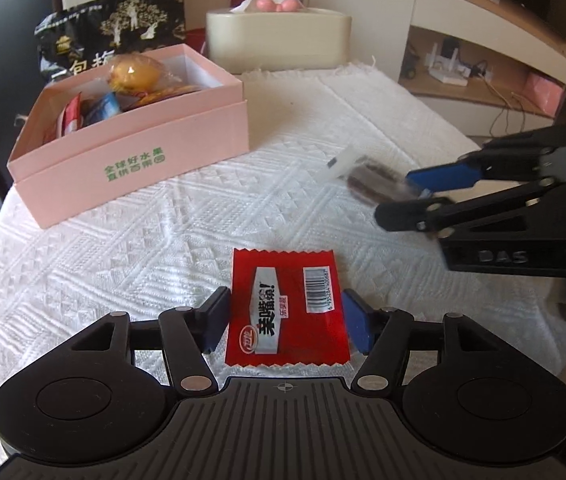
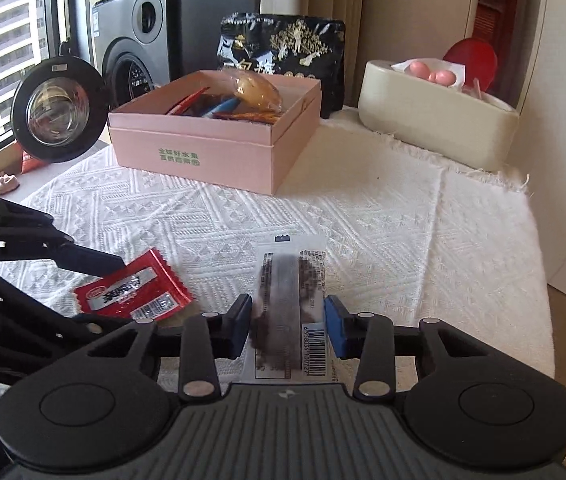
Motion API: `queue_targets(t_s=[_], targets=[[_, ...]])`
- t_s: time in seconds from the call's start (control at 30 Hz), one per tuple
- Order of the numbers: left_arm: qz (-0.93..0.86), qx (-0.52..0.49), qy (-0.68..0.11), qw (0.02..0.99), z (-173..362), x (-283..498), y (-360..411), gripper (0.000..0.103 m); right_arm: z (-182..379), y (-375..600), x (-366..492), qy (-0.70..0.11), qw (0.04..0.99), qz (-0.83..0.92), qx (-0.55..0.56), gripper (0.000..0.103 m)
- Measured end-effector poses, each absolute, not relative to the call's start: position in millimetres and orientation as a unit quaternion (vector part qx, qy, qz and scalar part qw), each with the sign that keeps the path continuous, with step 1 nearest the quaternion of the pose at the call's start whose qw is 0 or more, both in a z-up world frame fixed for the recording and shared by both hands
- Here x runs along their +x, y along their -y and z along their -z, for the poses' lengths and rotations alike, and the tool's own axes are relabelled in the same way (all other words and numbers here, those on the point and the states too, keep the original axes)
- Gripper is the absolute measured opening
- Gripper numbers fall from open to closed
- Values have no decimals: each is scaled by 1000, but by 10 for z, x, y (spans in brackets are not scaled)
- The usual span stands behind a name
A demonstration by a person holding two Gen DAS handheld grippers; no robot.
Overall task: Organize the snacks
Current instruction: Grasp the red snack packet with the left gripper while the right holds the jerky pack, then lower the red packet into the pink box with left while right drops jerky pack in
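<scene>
White tablecloth [image 1: 363, 128]: pink box [image 1: 139, 152] partly filled with snacks. Red packet [image 1: 283, 308] clamped in left gripper [image 1: 285, 320], clear dark-filled packet [image 2: 289, 312] clamped in right gripper [image 2: 288, 328]; both are yet to be boxed.

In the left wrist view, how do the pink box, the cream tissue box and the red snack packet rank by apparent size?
1. pink box
2. cream tissue box
3. red snack packet

The packet lies nearest the camera, so its look is inflated; second versus third is unsure.

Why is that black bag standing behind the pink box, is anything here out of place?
Nothing looks spilled or damaged. The black bag merely leans upright behind the pink box. The red packet sits between the left gripper pads; the right gripper holds a clear packet.
</scene>
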State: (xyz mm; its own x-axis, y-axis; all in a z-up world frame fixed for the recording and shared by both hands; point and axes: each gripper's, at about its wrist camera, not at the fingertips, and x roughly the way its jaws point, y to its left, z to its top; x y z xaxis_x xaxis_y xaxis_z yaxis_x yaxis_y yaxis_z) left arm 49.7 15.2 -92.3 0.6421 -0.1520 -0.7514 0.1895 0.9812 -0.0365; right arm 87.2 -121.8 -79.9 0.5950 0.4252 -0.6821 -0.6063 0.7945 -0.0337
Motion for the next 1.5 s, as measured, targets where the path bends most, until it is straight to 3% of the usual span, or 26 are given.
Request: queue_targets(t_s=[0.43, 0.5, 0.57, 0.6, 0.97, 1.3, 1.4, 1.5], targets=[[98, 23, -385, 917, 962, 403, -160, 65, 977, 1353, 805, -347, 891, -267, -120, 40], [95, 17, -379, 920, 941, 381, -171, 61, 983, 1384, 807, -349, 891, -269, -110, 40], [94, 11, -368, 925, 881, 346, -193, 43, 949, 1405, 787, -345, 891, -274, -108, 40], [97, 7, -366, 925, 852, 340, -205, 42, 925, 1418, 779, -343, 891, -279, -105, 39], [87, -25, -336, 938, 731, 193, -428, 40, 712, 1379, 750, -333, 889, -297, -101, 39], [30, -19, -197, 980, -313, 745, -1131, 41, -161, 737, 1307, -246, 893, -370, -73, 39], [41, -87, -177, 980, -452, 1176, -1441, 48, -325, 423, 1740, -240, 887, -392, -44, 45], [46, -200, -243, 948, -173, 1756, -1773, 54, -286, 243, 2044, -258, 888, -377, -38, 48]])
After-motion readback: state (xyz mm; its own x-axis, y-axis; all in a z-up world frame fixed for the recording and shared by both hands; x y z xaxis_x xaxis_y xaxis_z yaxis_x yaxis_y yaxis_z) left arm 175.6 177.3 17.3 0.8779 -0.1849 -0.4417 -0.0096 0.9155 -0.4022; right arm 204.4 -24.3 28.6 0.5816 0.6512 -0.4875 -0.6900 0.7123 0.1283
